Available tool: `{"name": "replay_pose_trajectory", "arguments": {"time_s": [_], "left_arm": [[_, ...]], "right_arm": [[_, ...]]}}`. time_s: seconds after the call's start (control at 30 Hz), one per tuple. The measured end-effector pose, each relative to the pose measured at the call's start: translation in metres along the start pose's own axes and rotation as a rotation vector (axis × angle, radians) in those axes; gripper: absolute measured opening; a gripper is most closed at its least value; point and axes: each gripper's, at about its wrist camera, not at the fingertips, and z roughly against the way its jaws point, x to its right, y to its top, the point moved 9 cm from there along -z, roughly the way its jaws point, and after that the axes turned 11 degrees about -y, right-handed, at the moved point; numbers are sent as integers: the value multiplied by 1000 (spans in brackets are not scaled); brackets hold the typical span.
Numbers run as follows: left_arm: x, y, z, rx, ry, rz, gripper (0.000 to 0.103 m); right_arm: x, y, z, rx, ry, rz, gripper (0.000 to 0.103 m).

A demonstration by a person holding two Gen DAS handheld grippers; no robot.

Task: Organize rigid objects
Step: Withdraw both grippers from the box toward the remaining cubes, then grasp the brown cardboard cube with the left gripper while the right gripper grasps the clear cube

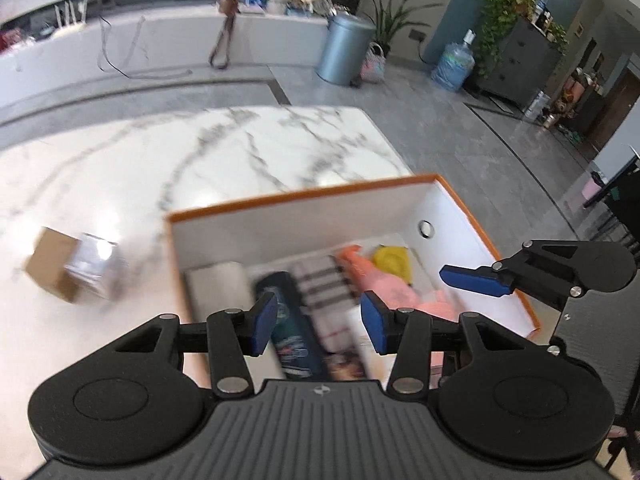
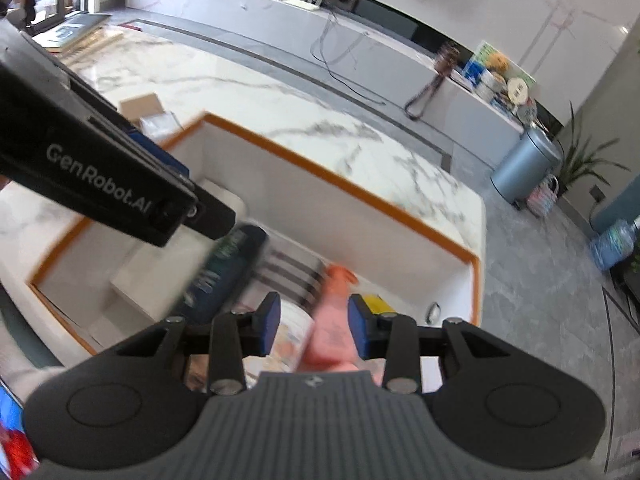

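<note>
An orange-rimmed white box stands on the marble table. Inside lie a dark teal bottle, a pink bottle with an orange cap, a yellow item, a striped item and a white box. My left gripper is open and empty above the box. My right gripper is open above the pink bottle; its blue fingertip shows in the left wrist view.
A small brown carton with clear wrap lies on the marble table left of the box. Beyond are grey floor, a metal bin, a water jug and a long white counter.
</note>
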Motion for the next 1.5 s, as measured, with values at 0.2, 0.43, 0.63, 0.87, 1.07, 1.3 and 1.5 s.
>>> {"name": "replay_pose_trajectory", "arguments": {"time_s": [0.2, 0.43, 0.63, 0.87, 1.07, 1.3, 1.5], "left_arm": [[-31, -5, 36, 38, 49, -30, 54], [-84, -14, 73, 64, 123, -22, 53], [-134, -17, 95, 93, 208, -30, 53], [-180, -24, 90, 101, 217, -48, 67], [-205, -25, 63, 90, 185, -41, 87], [-227, -19, 31, 90, 182, -135, 88], [-239, -19, 13, 76, 171, -207, 88]], "right_arm": [[-33, 31, 15, 39, 53, 21, 37], [-80, 68, 24, 71, 140, 25, 37], [-121, 101, 25, 110, 220, 62, 38], [-167, 128, -5, 72, 272, 131, 44], [-184, 144, -48, 33, 244, 183, 53], [-199, 156, -88, 25, 257, 295, 61], [-212, 161, -117, 6, 264, 419, 67]]}}
